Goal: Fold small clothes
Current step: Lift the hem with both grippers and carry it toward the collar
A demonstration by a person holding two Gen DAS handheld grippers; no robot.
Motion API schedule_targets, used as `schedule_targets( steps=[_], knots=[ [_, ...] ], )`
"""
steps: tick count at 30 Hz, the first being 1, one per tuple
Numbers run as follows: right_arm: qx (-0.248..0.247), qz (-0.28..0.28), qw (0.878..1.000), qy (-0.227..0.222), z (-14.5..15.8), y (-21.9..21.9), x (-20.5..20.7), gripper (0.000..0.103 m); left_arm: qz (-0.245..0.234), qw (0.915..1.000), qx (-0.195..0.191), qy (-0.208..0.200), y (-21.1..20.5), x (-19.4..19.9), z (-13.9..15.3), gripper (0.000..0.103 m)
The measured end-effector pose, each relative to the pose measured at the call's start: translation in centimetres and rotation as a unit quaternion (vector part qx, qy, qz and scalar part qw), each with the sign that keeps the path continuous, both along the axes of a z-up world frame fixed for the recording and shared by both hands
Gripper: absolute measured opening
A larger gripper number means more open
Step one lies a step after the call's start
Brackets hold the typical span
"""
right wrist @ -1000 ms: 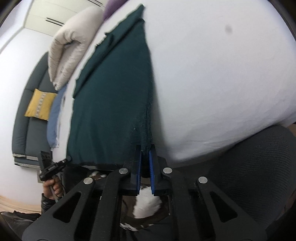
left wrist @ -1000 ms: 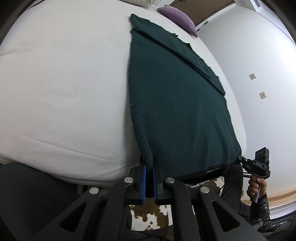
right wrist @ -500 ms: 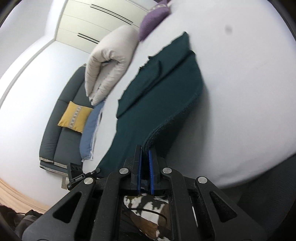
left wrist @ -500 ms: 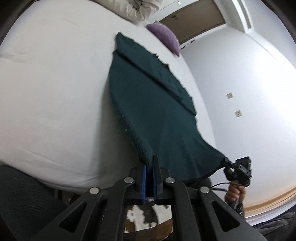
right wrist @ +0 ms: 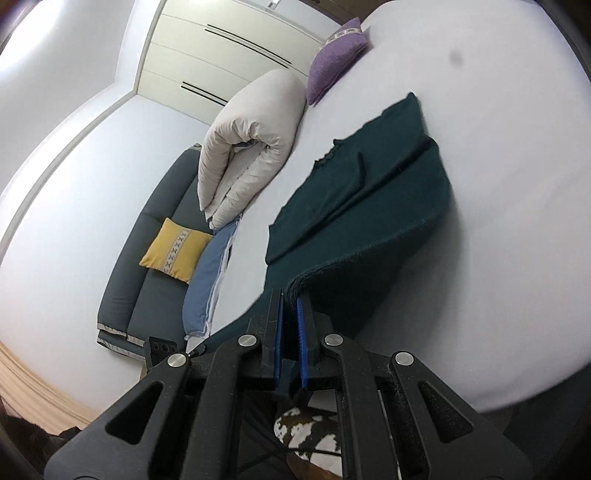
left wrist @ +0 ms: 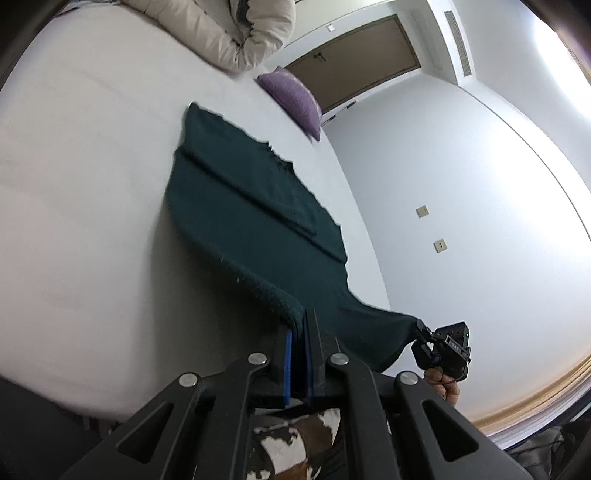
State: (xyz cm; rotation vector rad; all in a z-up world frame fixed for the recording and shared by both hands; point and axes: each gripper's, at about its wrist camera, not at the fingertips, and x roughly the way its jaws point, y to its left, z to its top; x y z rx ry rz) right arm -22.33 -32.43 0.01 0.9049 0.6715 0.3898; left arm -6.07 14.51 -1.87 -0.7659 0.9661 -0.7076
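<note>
A dark teal garment (left wrist: 258, 221) lies on the white bed (left wrist: 81, 206), its far part flat with a sleeve folded over it. Its near hem is lifted off the bed. My left gripper (left wrist: 298, 328) is shut on the hem's left corner. My right gripper (right wrist: 290, 299) is shut on the hem's right corner, and the garment (right wrist: 373, 206) rises from the bed (right wrist: 498, 236) to it. The right gripper also shows in the left wrist view (left wrist: 421, 328), pinching the far corner.
A rolled beige duvet (left wrist: 236, 33) and a purple pillow (left wrist: 295, 99) lie at the bed's head. In the right wrist view a grey sofa (right wrist: 147, 258) with a yellow cushion (right wrist: 175, 249) stands beyond the bed's left side. A black office chair sits below the grippers.
Both grippers have lifted the near hem up off the bed and carried it forward toward the garment's far end. The near half now hangs in the air.
</note>
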Motion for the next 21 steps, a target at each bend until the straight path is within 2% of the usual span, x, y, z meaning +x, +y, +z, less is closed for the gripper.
schedule_targets(
  steps=[9, 15, 21],
  knots=[
    [0.0, -0.032, 0.999, -0.025, 2.6, -2.1, 5.6, 0.006, 0.025, 0.9987, -0.044, -0.006, -0.4, 5.6, 2.0, 0.006],
    [0.006, -0.061, 0.998, -0.029, 2.9, -4.5, 11.2, 0.006, 0.052, 0.9967, -0.062, 0.006, -0.7, 10.9, 1.9, 0.006],
    [0.005, -0.091, 0.996, -0.019, 1.7, -6.8, 17.1, 0.006, 0.075, 0.9941, -0.075, 0.019, -1.0, 17.0, 0.7, 0.006]
  ],
)
